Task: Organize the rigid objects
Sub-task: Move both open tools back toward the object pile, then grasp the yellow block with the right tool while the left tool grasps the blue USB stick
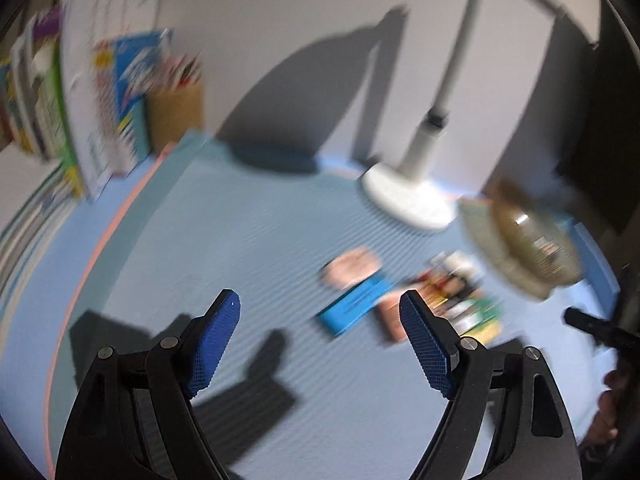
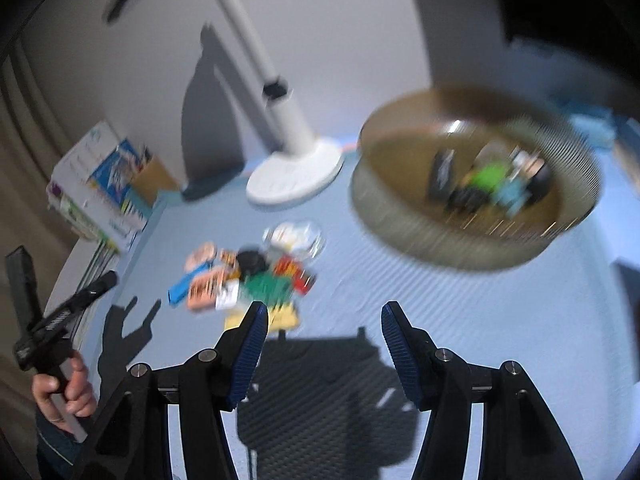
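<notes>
Left gripper: jaws spread wide, nothing between the blue pads. Right gripper: jaws likewise wide apart, gap bare. In the right wrist view, the left hand at near left grips its gripper's black handle, fingers curled.

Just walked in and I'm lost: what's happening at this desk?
A person holds a two-finger gripper in each hand over a blue mat. Both the left gripper and the right gripper are open and empty. A pile of small items lies loose on the mat, and a round basket beside the white lamp already holds some. Both views are blurred.
</notes>
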Demonstrator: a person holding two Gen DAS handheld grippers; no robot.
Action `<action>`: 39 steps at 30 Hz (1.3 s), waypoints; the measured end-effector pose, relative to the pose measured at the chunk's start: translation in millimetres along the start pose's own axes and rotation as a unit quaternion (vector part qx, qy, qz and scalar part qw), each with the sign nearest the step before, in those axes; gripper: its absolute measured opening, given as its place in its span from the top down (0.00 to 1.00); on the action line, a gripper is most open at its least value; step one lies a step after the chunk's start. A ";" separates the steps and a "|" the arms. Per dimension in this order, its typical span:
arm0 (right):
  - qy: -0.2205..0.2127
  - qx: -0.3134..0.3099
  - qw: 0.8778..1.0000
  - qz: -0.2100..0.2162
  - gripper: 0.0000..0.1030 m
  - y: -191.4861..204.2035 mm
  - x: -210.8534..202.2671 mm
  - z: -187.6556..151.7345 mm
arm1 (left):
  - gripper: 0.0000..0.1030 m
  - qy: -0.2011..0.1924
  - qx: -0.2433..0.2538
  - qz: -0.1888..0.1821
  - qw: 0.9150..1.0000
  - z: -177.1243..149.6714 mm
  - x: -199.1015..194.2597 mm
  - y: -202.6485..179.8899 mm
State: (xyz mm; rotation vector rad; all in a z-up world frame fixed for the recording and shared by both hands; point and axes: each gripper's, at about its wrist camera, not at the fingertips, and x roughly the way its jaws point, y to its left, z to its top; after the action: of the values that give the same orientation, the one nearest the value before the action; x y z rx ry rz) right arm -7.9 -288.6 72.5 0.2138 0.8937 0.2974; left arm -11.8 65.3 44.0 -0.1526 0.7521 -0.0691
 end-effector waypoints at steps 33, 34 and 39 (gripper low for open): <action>0.104 -0.112 0.988 0.034 0.42 48.6 105.7 12.3 | 0.48 0.111 0.155 -0.041 0.981 8.8 70.3 -32.6; 0.098 -0.119 0.987 0.044 0.42 51.5 105.2 11.8 | 0.48 0.116 0.160 -0.046 0.979 9.2 74.4 -32.8; 0.107 -0.168 0.976 0.089 0.40 72.3 100.9 -9.2 | 0.50 0.118 0.168 -0.062 0.977 7.6 81.9 -33.3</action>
State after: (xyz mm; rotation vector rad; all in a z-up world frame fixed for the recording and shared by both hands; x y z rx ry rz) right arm 32.4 -185.8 15.1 -0.0543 1.0227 0.6404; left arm 52.8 23.7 -0.5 0.1337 0.9551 -0.3353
